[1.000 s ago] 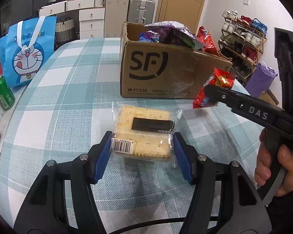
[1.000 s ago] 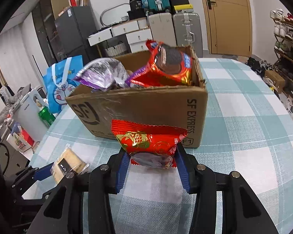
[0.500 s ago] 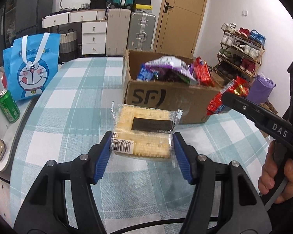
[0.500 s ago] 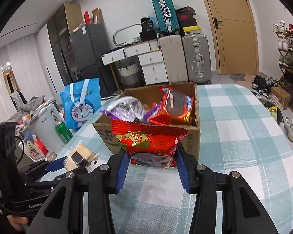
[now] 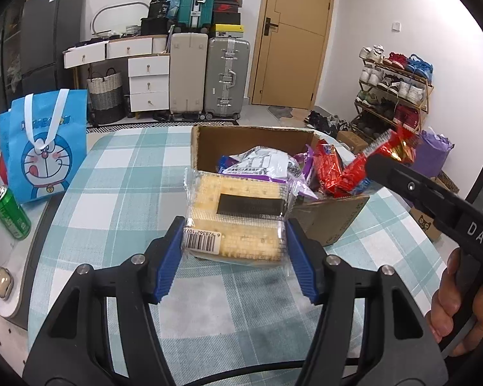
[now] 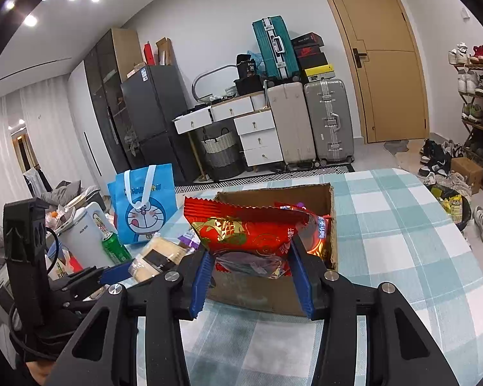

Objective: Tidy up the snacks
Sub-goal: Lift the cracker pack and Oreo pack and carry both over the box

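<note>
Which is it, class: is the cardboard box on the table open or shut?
Open. The cardboard box has no closed flaps over its top; purple, white and red snack packets show inside above its rim in both wrist views.

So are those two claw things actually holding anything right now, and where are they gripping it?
Yes. The left gripper pinches the clear-wrapped cracker pack by its near end, at both side edges. The right gripper clamps the red snack packet at its lower end.
</note>
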`<action>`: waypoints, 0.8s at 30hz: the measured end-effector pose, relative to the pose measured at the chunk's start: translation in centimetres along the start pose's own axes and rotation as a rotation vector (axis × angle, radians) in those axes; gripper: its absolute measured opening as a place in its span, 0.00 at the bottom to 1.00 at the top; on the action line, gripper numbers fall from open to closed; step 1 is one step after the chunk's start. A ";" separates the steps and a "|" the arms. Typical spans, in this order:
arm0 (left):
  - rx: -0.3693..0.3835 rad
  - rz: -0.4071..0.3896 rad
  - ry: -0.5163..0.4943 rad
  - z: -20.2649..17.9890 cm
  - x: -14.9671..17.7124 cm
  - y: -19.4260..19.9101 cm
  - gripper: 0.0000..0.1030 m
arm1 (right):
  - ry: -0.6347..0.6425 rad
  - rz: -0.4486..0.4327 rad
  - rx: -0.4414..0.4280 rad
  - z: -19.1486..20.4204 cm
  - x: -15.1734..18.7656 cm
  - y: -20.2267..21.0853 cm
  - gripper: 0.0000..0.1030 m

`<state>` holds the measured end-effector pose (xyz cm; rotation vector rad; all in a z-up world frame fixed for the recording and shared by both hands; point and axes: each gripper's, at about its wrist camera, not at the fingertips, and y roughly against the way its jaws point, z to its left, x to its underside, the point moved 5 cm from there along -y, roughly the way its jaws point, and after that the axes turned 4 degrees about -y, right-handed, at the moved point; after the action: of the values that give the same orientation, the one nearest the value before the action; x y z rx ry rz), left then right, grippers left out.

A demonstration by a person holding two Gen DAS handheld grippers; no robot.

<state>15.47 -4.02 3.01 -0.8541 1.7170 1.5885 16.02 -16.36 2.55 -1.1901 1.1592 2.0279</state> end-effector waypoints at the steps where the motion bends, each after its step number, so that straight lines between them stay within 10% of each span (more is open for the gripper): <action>1: -0.001 -0.001 -0.006 -0.2 -0.1 -0.2 0.57 | 0.001 0.000 -0.001 0.0 -0.3 -0.2 0.44; 24: 0.007 0.016 -0.014 -0.8 -5.7 -8.2 0.57 | -0.034 0.001 0.036 -2.0 -2.5 -5.1 0.44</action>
<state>25.47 -5.07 2.94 -0.8257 1.7230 1.5940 21.95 -15.52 2.19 -1.1335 1.1757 2.0119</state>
